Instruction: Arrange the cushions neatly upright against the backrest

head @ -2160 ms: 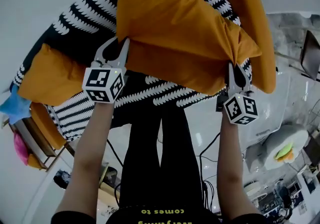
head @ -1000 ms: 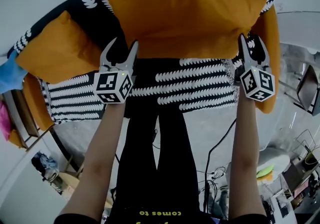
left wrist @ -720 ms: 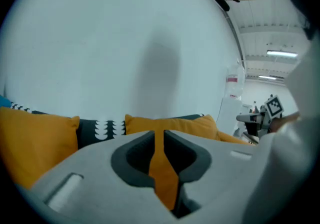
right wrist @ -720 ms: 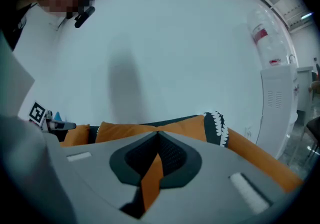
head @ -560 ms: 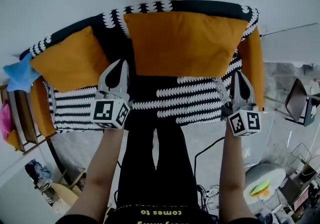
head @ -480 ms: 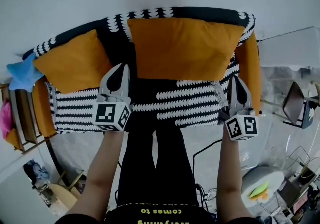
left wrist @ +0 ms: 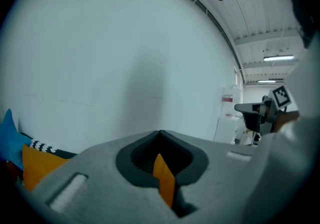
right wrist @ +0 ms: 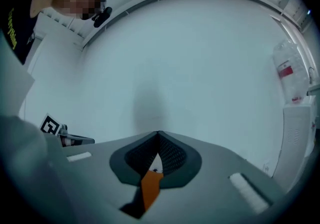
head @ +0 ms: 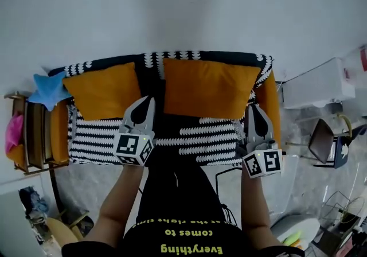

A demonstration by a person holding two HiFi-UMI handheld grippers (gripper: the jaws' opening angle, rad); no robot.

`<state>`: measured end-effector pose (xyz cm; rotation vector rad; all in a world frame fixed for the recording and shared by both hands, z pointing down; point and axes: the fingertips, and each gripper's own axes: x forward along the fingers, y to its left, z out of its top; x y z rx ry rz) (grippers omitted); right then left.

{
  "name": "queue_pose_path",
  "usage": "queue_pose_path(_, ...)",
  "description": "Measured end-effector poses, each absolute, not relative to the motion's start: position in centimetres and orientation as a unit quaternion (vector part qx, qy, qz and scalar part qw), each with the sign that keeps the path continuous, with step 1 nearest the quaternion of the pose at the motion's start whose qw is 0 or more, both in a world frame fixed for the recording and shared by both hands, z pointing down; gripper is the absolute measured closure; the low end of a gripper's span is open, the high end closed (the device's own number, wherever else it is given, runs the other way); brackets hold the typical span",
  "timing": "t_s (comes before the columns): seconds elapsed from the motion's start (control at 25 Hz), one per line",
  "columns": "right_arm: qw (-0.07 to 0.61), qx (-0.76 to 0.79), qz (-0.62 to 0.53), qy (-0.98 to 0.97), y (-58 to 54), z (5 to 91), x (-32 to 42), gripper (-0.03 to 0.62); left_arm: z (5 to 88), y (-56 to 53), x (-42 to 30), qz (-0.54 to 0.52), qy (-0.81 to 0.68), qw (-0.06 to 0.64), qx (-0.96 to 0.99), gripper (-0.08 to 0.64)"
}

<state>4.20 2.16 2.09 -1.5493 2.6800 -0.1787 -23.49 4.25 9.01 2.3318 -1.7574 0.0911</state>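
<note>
1. Both orange cushions are up on the sofa (head: 195,144), leaning on the backrest (head: 152,65). The smaller left cushion (head: 103,90) and the bigger right cushion (head: 209,88) have a strip of backrest showing between them.
2. The left tongs (head: 146,104) and right tongs (head: 253,113) are both pressed together with nothing in them. They hang in front of the seat, clear of both cushions.
3. To me the job looks pretty much finished. The left cushion sits a bit crooked compared with the right one, though.
4. What could go wrong: nothing's holding either cushion, so they only stay up by leaning. Soft filling on a soft seat could let the bottom edge creep forward, and then the cushion would slump flat.
5. Going back in to straighten the left one is risky too. Poking it with closed tongs would probably tip it over or shove it toward the blue star pillow (head: 49,86) at the sofa's end.
6. Grabbing only a corner might twist it further instead of squaring it up.
</note>
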Motion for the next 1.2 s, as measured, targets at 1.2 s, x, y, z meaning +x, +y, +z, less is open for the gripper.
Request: queue_pose_path(1.2, 0.039, -0.463, -0.033, 0.885, 4.1, -4.4, -2.3, 0.581, 0.8, 7.3, -23.2, 0.011, -0.598, 0.065, 0.799, 0.560)
